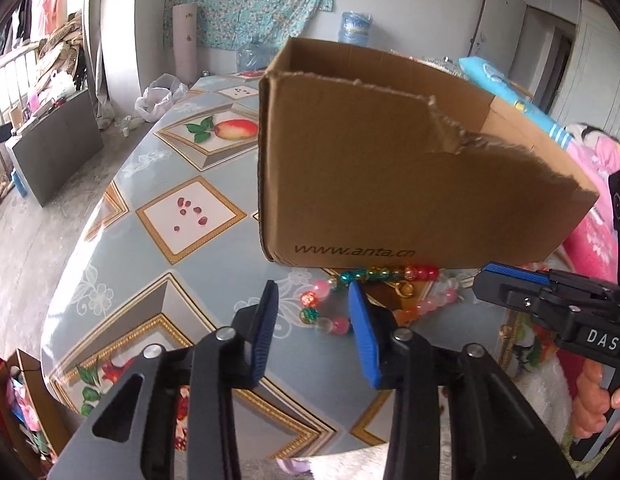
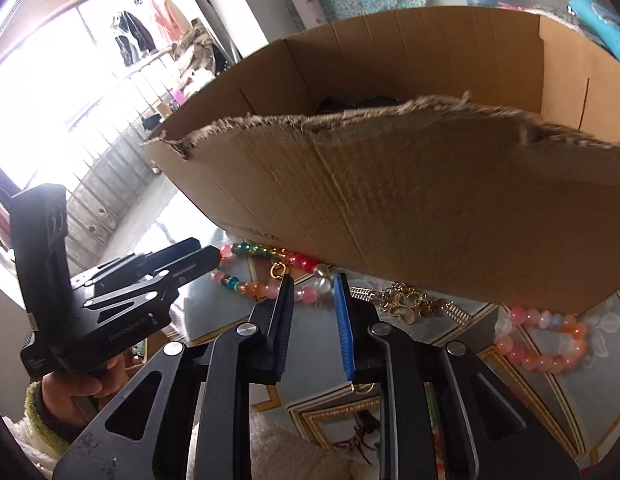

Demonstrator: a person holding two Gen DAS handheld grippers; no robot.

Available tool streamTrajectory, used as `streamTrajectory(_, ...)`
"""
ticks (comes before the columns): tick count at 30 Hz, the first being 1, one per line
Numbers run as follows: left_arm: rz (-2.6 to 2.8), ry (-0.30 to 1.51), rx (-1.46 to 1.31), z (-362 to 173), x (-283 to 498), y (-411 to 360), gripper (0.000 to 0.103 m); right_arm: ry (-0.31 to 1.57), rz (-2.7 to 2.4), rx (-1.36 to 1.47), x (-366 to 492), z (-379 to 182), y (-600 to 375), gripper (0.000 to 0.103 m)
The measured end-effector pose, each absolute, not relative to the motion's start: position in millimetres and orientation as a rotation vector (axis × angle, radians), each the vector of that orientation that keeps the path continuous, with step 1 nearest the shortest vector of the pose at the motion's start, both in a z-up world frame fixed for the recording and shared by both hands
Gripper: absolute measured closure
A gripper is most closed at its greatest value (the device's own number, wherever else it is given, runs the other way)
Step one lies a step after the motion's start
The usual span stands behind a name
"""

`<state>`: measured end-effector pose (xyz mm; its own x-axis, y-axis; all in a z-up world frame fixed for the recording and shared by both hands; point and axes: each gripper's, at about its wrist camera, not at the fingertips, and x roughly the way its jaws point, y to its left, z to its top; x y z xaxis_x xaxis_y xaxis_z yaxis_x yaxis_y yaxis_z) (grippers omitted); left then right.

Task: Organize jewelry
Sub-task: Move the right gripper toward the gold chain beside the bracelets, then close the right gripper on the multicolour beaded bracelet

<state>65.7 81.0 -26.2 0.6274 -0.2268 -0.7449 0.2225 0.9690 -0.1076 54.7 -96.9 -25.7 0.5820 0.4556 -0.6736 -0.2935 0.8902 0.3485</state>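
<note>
Worktop [image 1: 158, 184]: blue-grey patterned cover with fruit panels. An open cardboard box [image 1: 390, 168] with torn upper edges stands on it, far side of both grippers.

Jewelry lies on the worktop along the near foot of the box. A multicoloured bead strand [image 1: 374, 274] (teal, yellow, red, pink beads) curls just beside the box wall, with a small gold clasp in its loop. In the right wrist view, a gold chain piece [image 2: 406, 304] lies to the right of that strand, near the box base; a second, pink-and-orange bead bracelet [image 2: 546, 344] sits further right, apart from the chain.

Left gripper [image 1: 314, 312]: fingers partly spread, a clear gap between the blue pads. Beads of the multicoloured strand show through the gap, beyond the tips; pads are not pressing on them. Tips are low over the worktop.

Right gripper [image 2: 312, 300]: fingers narrowly apart, slim gap between them. Pink and pearl-like beads of the strand show at the tips in the gap; contact cannot be told.

Each gripper appears in the other's view, tips toward the same strand from opposite sides. A hand [image 1: 598, 408] holds the right gripper's handle.
</note>
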Motion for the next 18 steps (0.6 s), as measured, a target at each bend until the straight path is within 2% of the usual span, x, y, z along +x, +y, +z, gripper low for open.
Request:
streamTrajectory(8,-0.276,0.884,0.016,-35.1,75.6,74.8,0.073,0.886,0.402,0.18,66.2,-28.2,-82.4,0.089)
streamTrajectory(14,-0.275,0.889,0.009,-34.6,79.0,73.4,0.073,0.921,0.367,0.16,74.2,-23.4,-71.4,0.086)
streamTrajectory(18,-0.272,0.882,0.01,-35.3,80.6,71.3,0.08,0.953,0.353,0.149,81.2,-20.7,-58.1,0.086)
